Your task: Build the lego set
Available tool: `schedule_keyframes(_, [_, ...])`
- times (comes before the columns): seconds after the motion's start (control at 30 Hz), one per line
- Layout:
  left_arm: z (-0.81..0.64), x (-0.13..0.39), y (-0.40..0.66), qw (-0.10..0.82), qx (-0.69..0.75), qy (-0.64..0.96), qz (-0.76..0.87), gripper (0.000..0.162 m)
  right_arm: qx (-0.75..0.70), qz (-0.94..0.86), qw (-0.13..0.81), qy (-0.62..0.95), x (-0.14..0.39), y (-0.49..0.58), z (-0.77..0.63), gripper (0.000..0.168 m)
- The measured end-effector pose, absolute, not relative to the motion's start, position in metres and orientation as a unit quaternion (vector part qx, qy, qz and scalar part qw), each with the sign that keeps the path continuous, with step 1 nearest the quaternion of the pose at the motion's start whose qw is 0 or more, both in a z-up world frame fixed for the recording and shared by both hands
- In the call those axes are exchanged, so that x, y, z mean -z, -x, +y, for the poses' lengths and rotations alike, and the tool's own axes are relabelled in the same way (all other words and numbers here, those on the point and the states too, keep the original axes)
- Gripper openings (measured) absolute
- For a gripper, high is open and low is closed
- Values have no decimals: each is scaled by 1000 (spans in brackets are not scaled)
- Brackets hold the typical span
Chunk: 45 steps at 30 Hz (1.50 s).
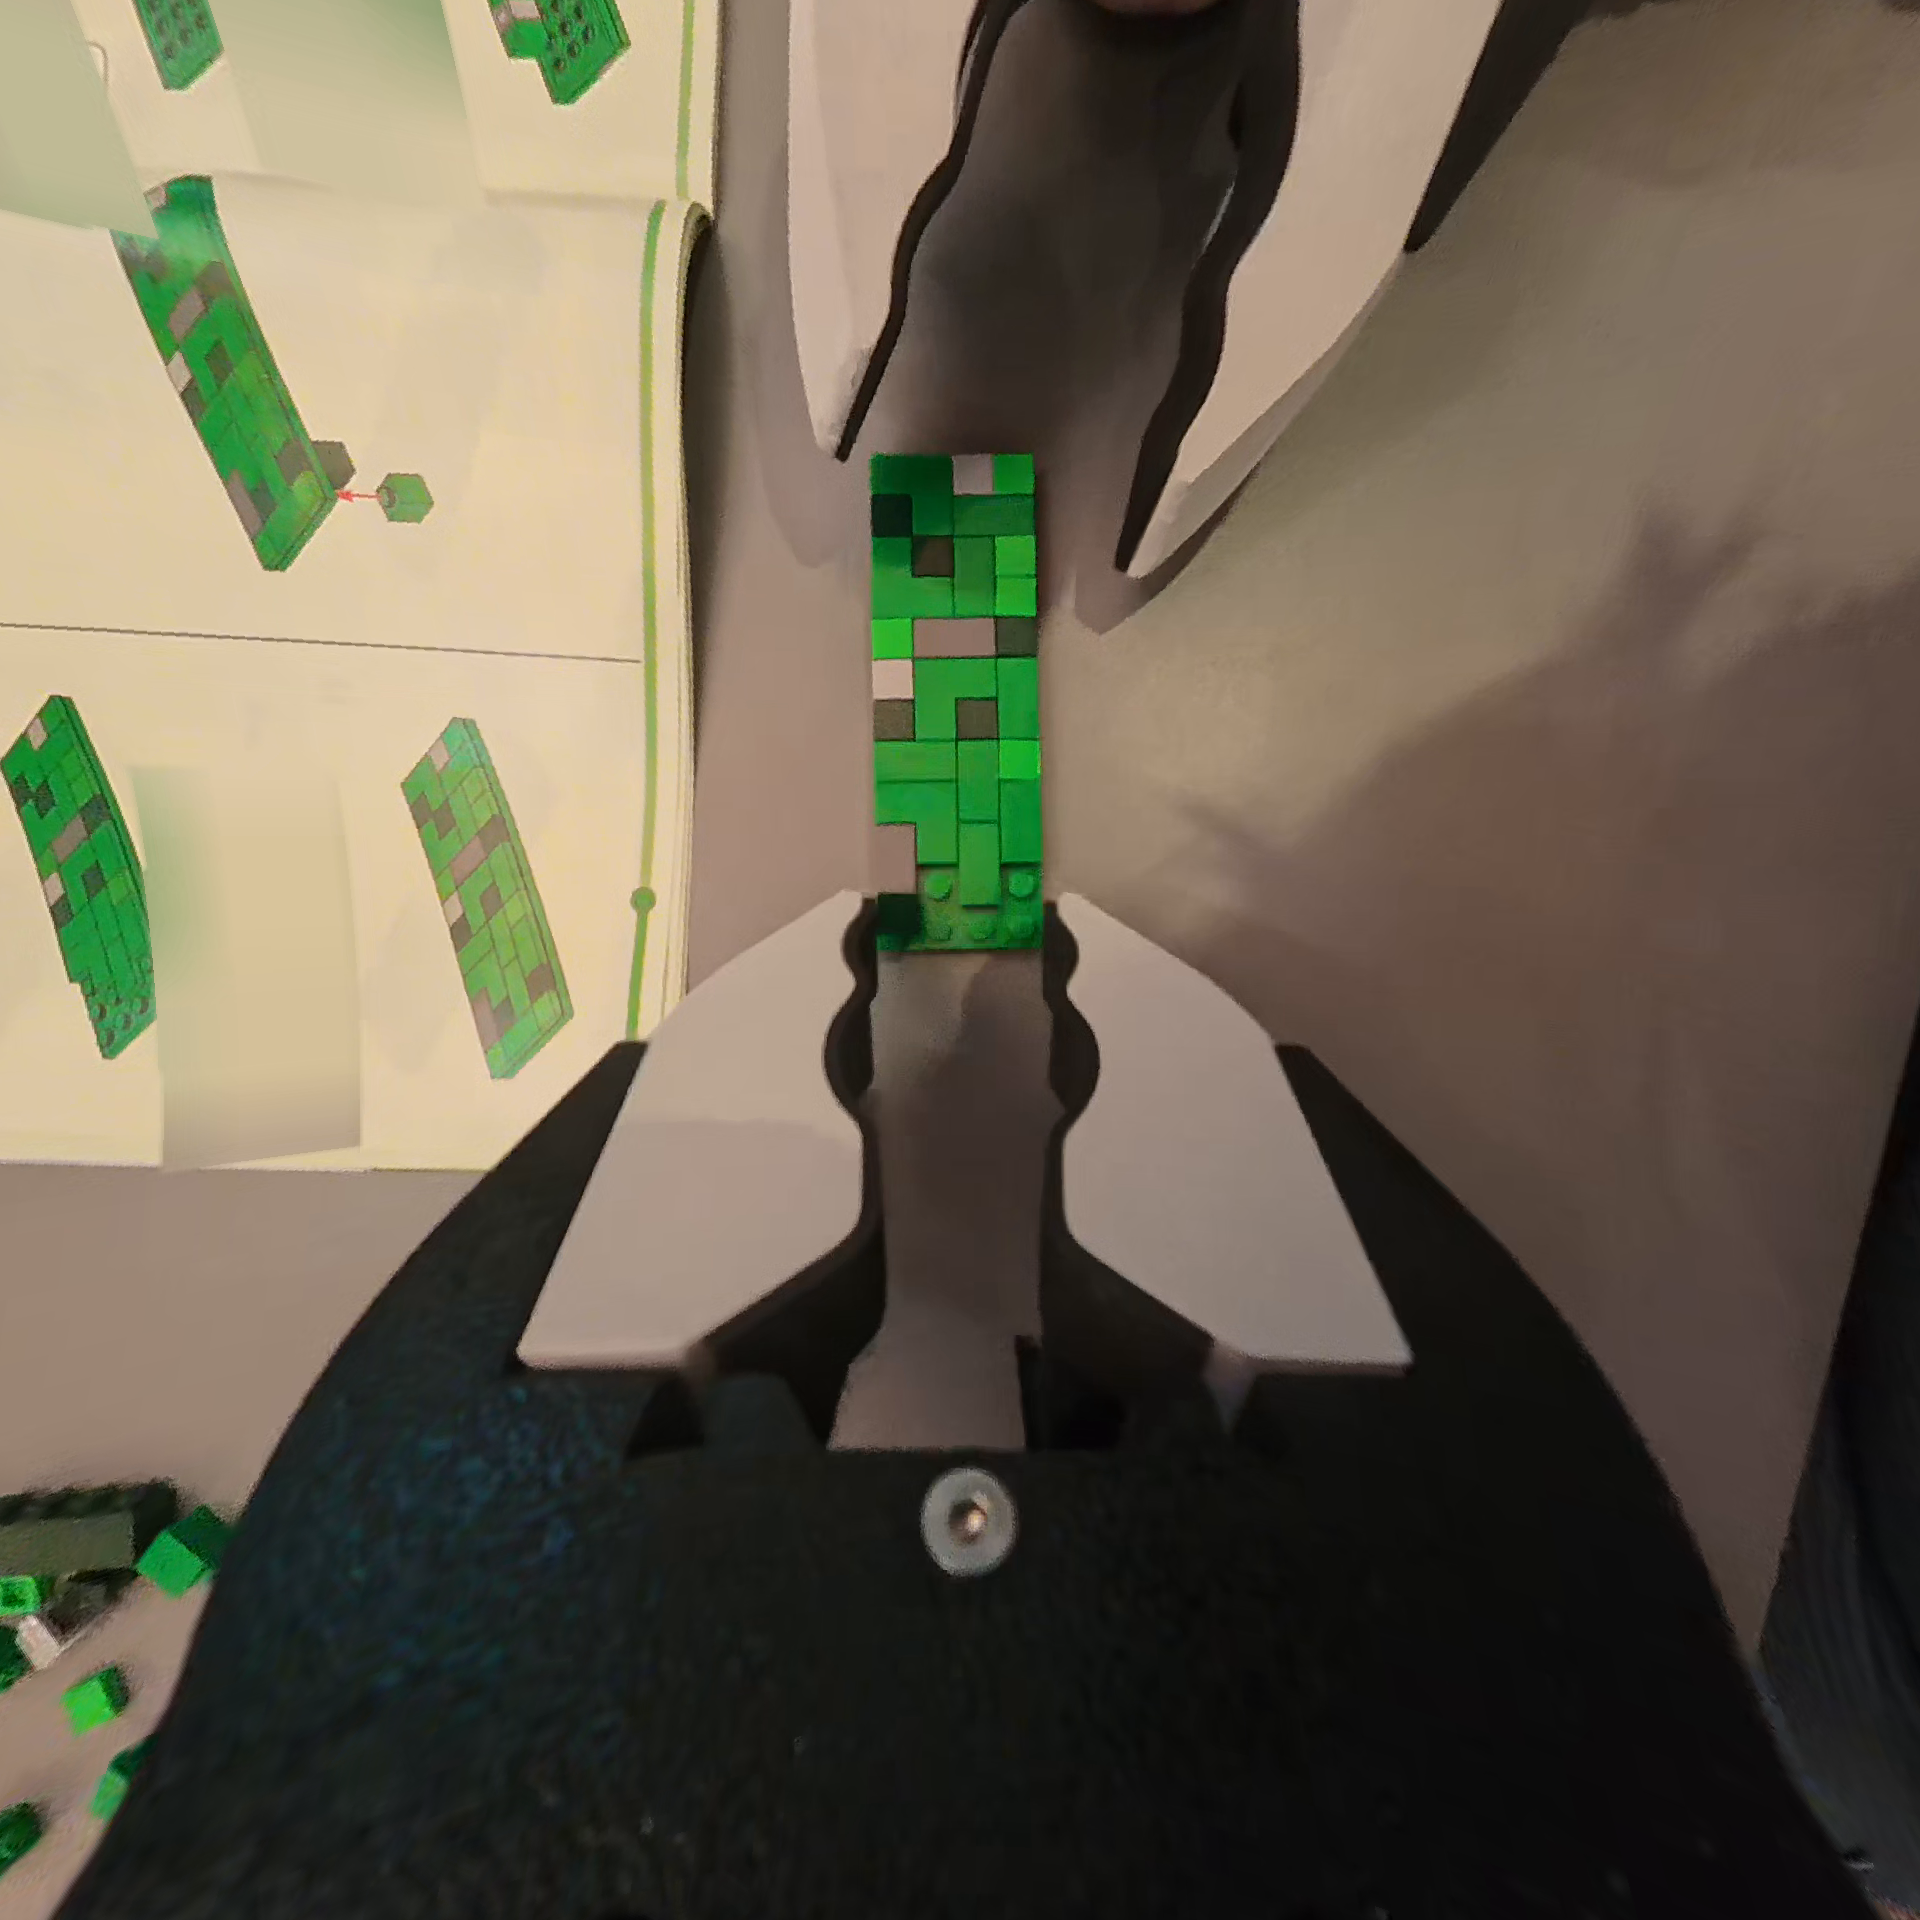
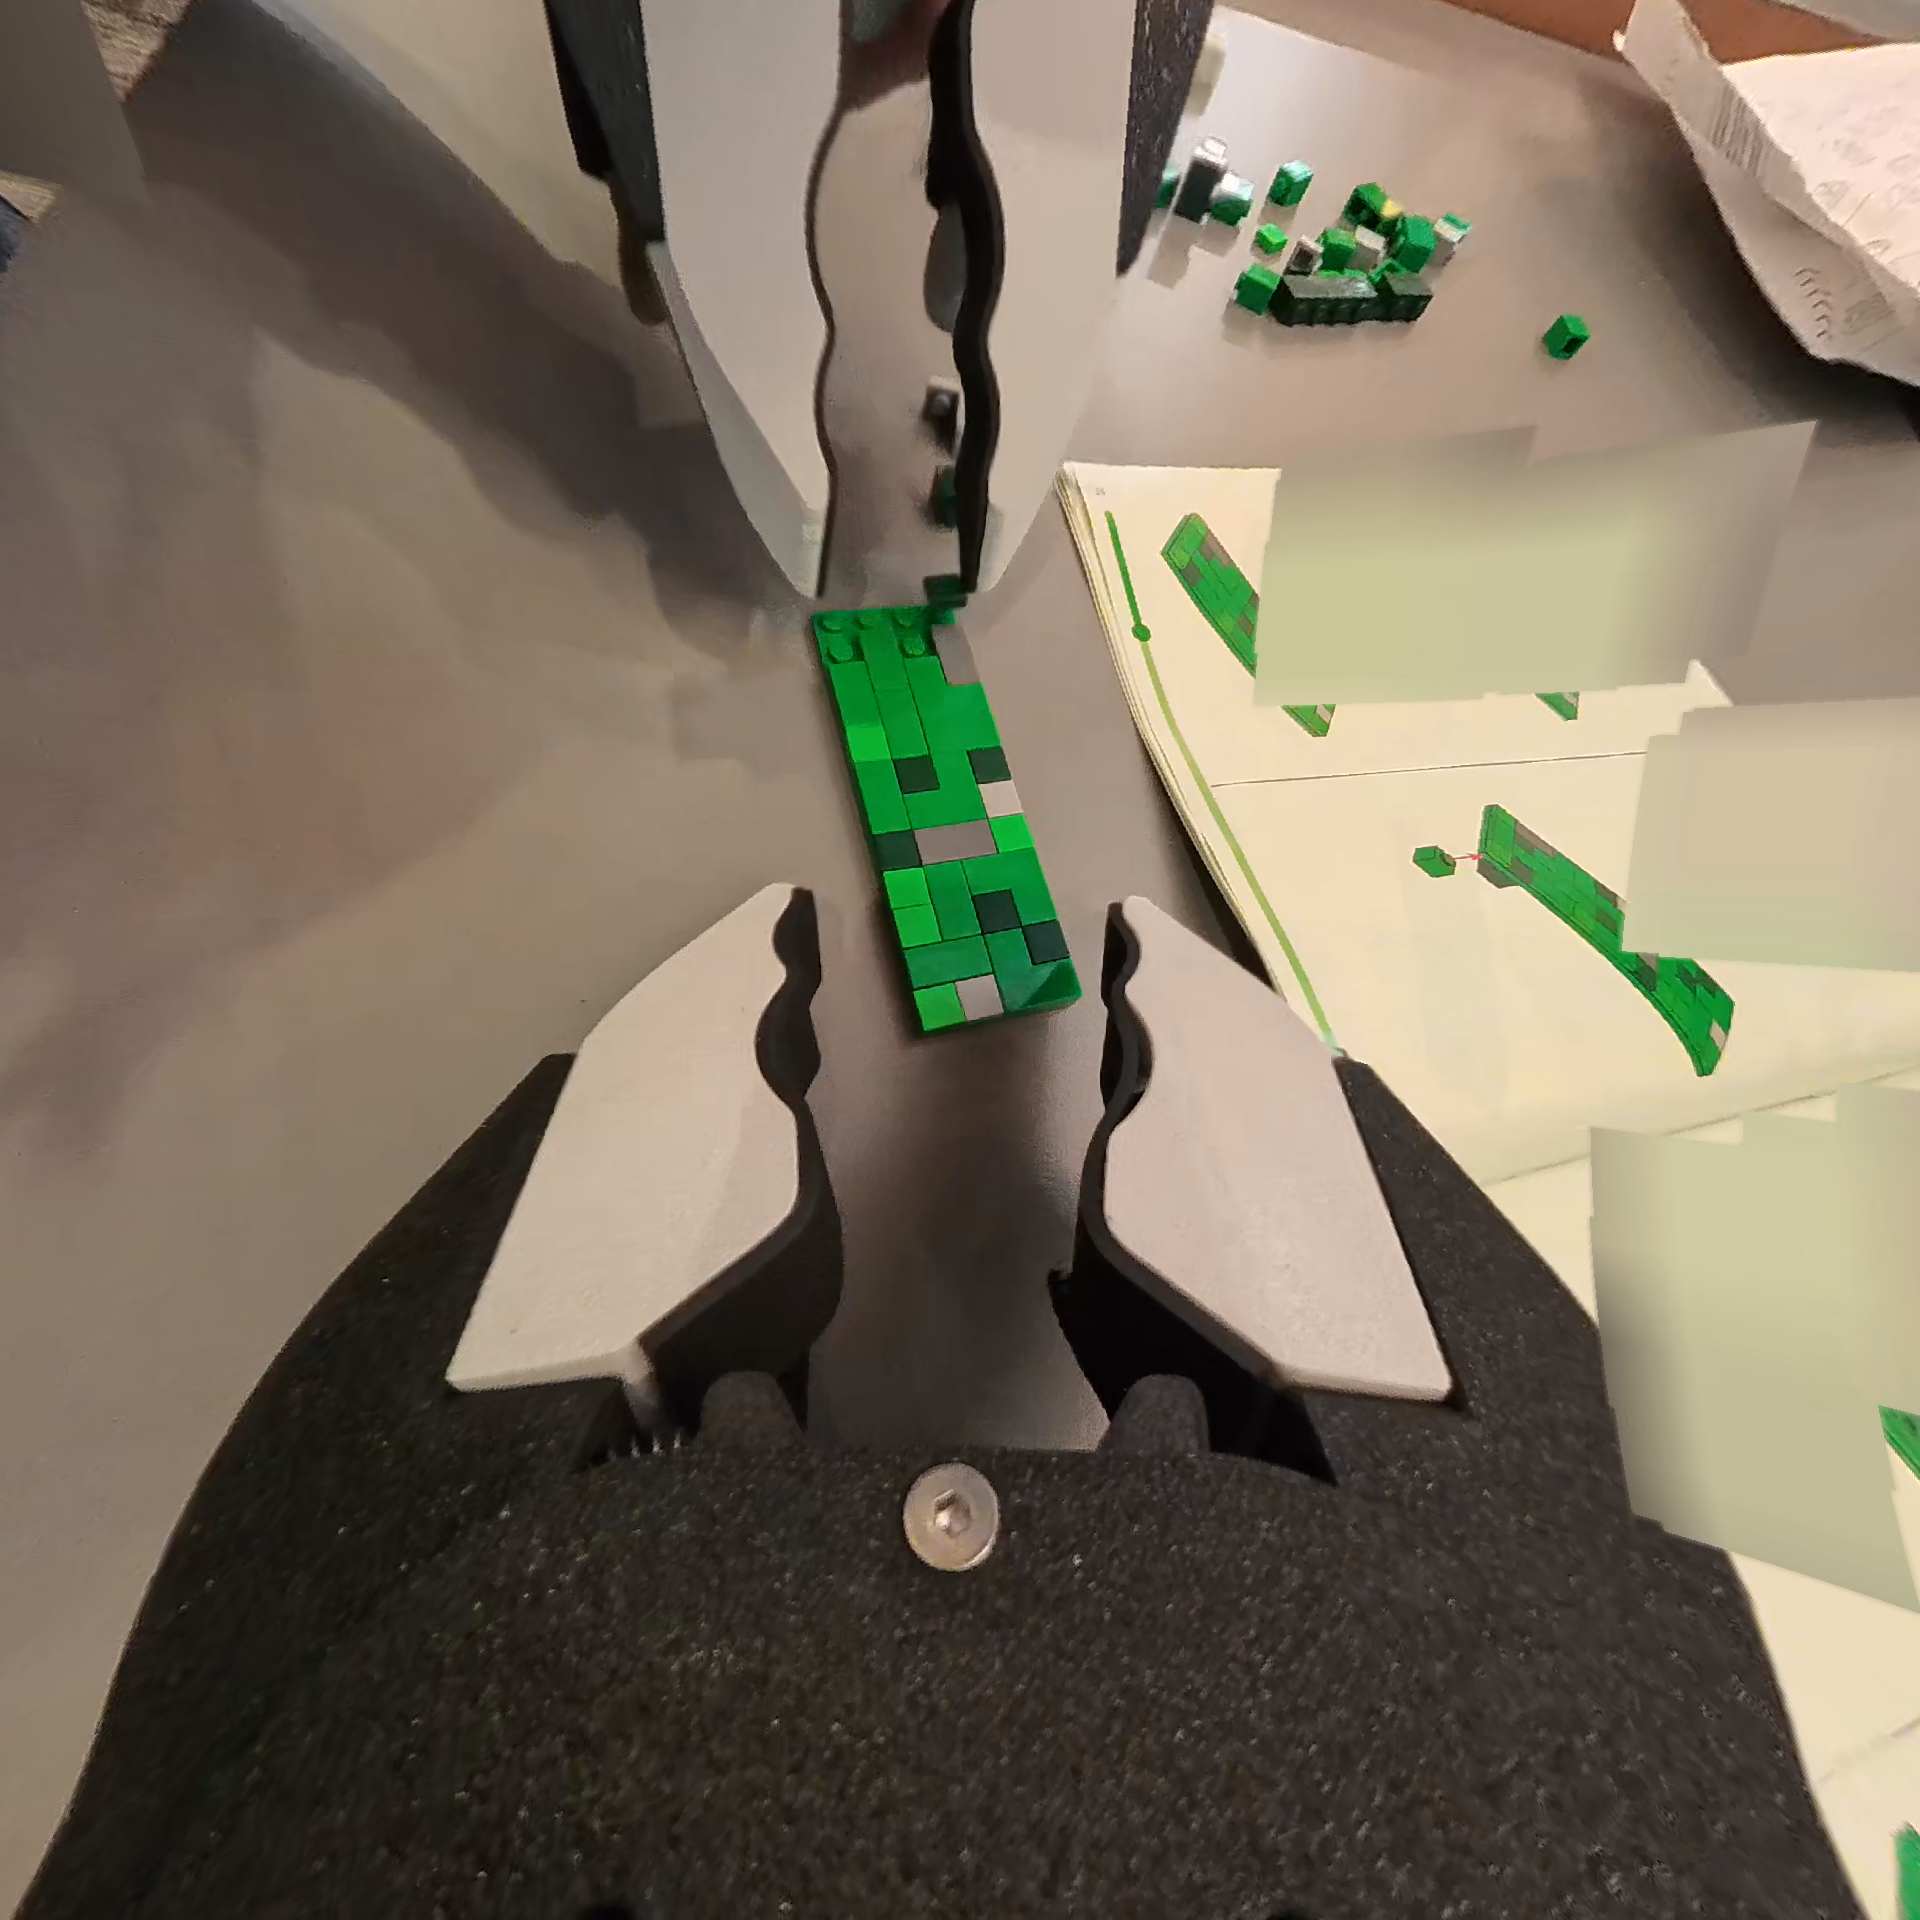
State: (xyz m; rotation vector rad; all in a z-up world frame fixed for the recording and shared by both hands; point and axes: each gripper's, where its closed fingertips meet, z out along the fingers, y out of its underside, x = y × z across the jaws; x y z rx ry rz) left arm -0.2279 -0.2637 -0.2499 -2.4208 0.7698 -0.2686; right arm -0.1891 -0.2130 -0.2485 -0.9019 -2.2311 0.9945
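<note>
We see the lego plate (image 1: 956, 707) lying flat on the table (image 1: 1455, 831), between our two grippers: the left gripper (image 1: 958, 925) closes on its near end, and the right gripper (image 1: 987, 499) hovers past its far end, fingers spread. The instruction booklet (image 1: 364, 623) lies open to the plate's left. Loose bricks (image 1: 94, 1590) sit near left, just beside the booklet's near edge.

Indoor tabletop hobby or workbench setting, exact room type not determinable. Evidence: a plain, smooth grey surface (image 2: 416, 623); an open cream-paged building-instruction booklet (image 1: 416, 623) printed with green assembly diagrams; a scattered heap of small green, dark-green and grey plastic toy bricks (image 2: 1340, 249); crumpled white printed paper (image 2: 1787, 177) at one corner.
</note>
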Motion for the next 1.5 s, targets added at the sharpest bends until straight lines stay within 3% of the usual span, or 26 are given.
schedule_keyframes(0.37, [-268,251,239,282,73,905,311,34,-377,-833,196,354,256,190,-213,59])
schedule_keyframes(0.77, [-270,253,257,227,41,853,469,17,-377,-832,198,354,255,191,-213,57])
schedule_keyframes(1.1, [-269,259,254,179,75,817,543,15,-378,-833,197,354,255,190,-213,57])
schedule_keyframes(1.23, [-269,264,249,168,98,808,557,12,-378,-833,195,355,256,190,-213,56])
schedule_keyframes(1.33, [-269,264,247,171,105,806,557,0,-378,-833,195,355,256,190,-213,56])
schedule_keyframes(1.5, [-269,263,244,189,102,827,520,0,-378,-833,194,355,256,190,-213,56])
